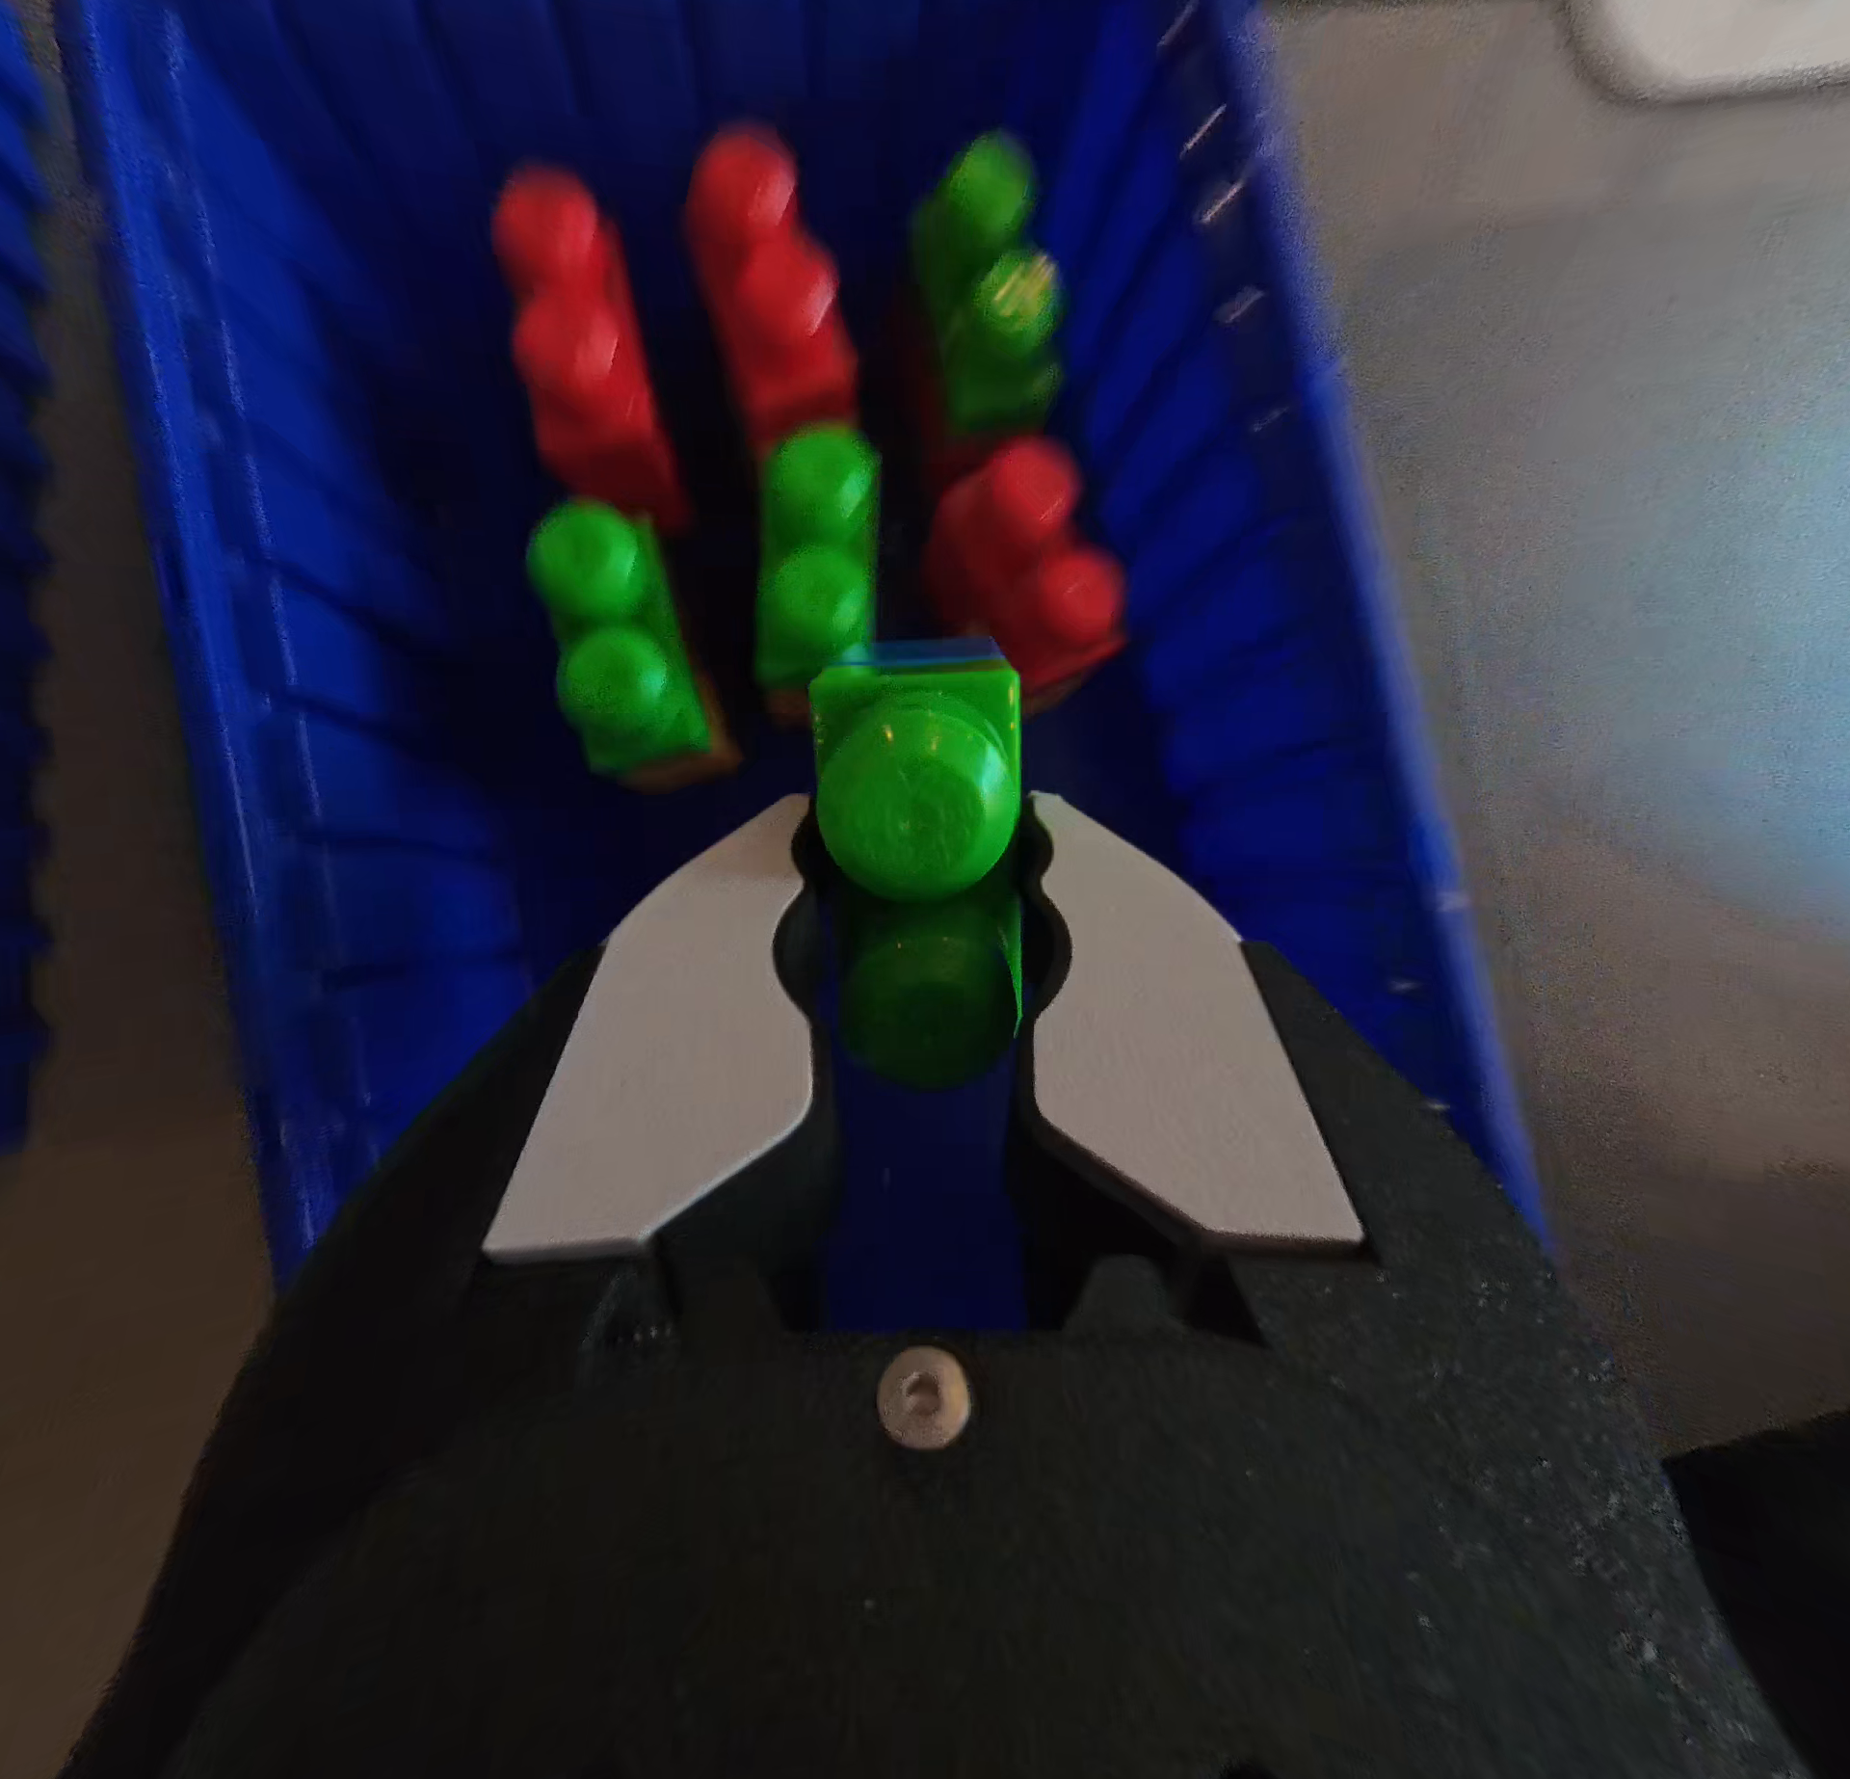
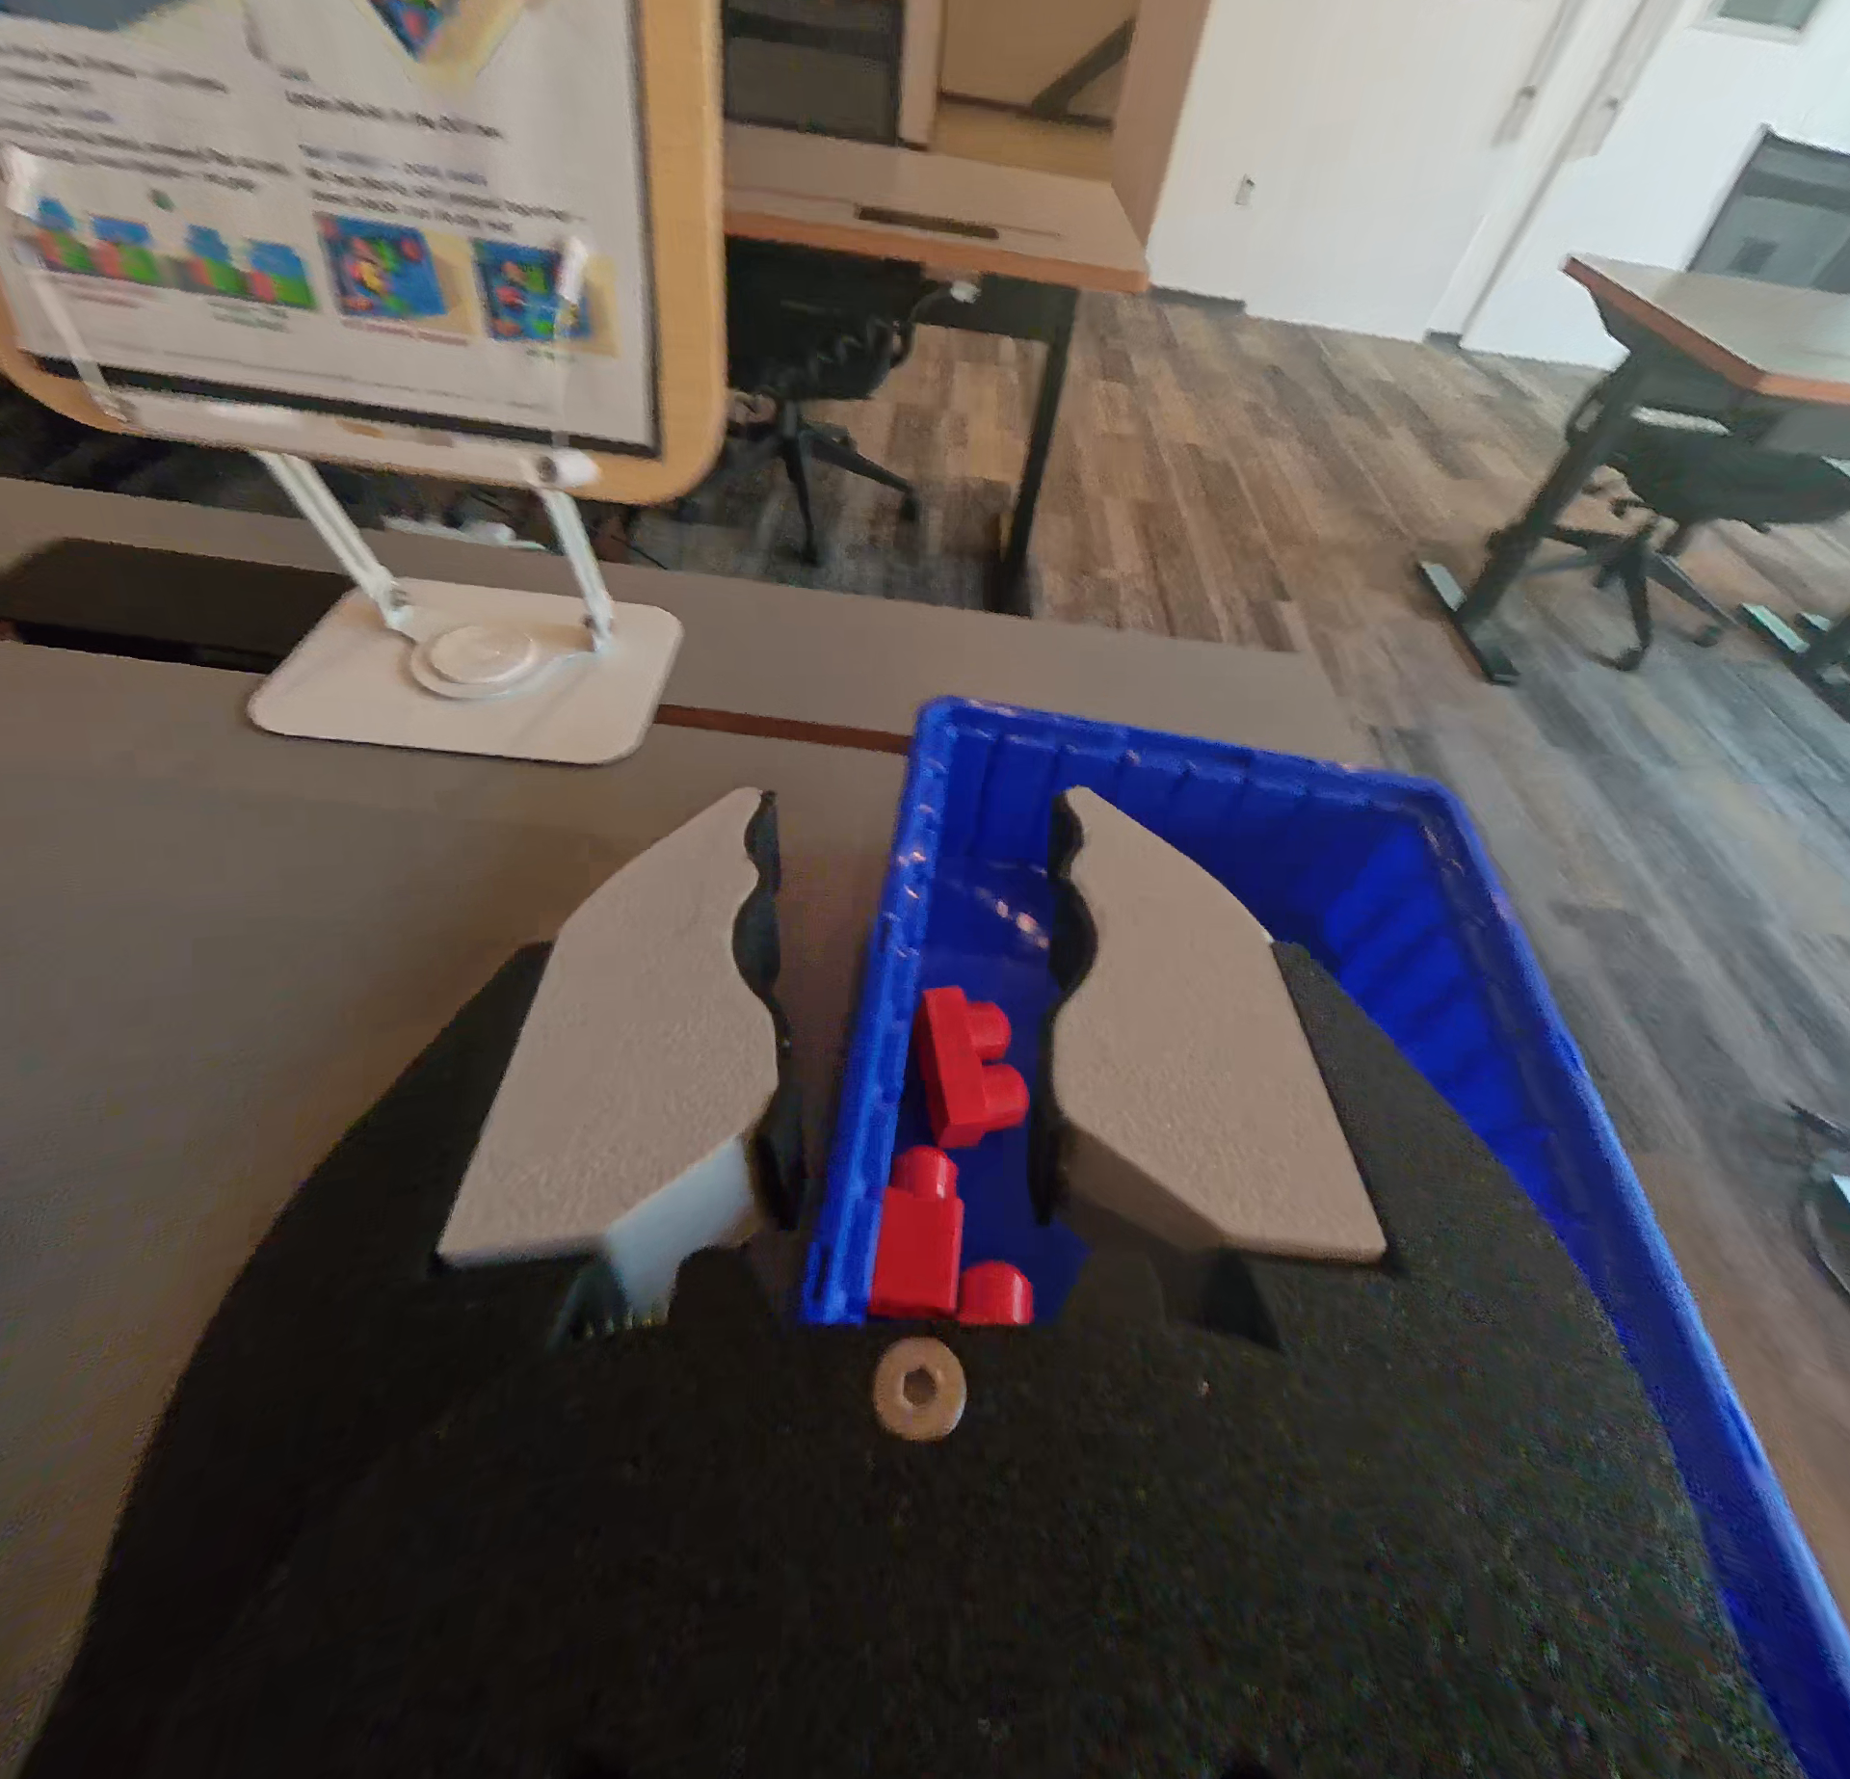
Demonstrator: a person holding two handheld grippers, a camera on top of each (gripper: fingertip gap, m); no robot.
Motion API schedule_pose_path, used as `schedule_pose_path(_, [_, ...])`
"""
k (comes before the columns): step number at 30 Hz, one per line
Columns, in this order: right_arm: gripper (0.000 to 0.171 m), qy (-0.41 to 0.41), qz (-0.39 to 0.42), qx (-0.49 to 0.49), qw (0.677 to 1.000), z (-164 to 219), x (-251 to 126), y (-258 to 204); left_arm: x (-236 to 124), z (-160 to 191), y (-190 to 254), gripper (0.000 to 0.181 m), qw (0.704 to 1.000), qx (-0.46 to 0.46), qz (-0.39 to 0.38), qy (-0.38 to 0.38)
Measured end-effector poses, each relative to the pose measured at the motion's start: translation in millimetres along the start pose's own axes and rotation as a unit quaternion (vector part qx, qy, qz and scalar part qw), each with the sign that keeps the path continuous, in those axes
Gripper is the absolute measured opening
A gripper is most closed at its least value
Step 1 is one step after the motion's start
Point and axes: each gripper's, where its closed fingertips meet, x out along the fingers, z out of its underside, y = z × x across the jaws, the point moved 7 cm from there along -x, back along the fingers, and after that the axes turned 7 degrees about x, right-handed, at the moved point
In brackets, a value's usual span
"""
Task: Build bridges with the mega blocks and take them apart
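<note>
A deep blue plastic bin point(image 1: 330, 549) on the grey worktop point(image 2: 250, 930) holds loose red and green two-stud blocks. The left gripper point(image 1: 921, 830) hangs above it, fingers pinched on a green two-stud block point(image 1: 916, 800), probably lifting or dropping it. The right gripper point(image 2: 916, 820) waits at the bin's left rim, fingers wide, empty.
</note>
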Motion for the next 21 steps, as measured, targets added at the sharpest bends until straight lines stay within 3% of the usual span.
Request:
schedule_pose_path(1, [0.051,0.012,-0.021,-0.002,1.0,-3.4,0.3,-6.5,-11.0,-11.5,11.4,0.036,0.999,0.018,0.013,0.041])
schedule_pose_path(7, [0.053,0.107,-0.19,-0.022,0.976,-28.2,-3.2,-61.4,-71.6,-78.3,101.0,0.036,0.947,0.124,0.112,0.273])
schedule_pose_path(10, [0.039,0.168,-0.263,-0.02,0.95,-41.5,-8.8,-89.7,-87.3,-100.8,138.4,0.036,0.914,0.156,0.156,0.341])
schedule_pose_path(13, [0.04,0.238,-0.355,-0.019,0.904,-53.4,-19.7,-119.2,-96.3,-116.7,171.0,0.036,0.873,0.175,0.217,0.4])
schedule_pose_path(15, [0.048,0.278,-0.442,-0.007,0.853,-59.1,-29.7,-141.0,-99.5,-122.7,192.4,0.035,0.839,0.184,0.272,0.434])
schedule_pose_path(17, [0.069,0.288,-0.522,0.013,0.803,-62.3,-37.0,-162.2,-99.7,-125.6,212.2,0.035,0.805,0.191,0.321,0.461])
schedule_pose_path(19, [0.097,0.262,-0.58,0.02,0.771,-62.3,-39.2,-183.3,-97.1,-125.6,231.0,0.035,0.771,0.198,0.373,0.477])
schedule_pose_path(21, [0.107,0.227,-0.619,-0.001,0.752,-58.2,-38.5,-203.9,-91.8,-124.0,247.7,0.035,0.74,0.207,0.419,0.483])
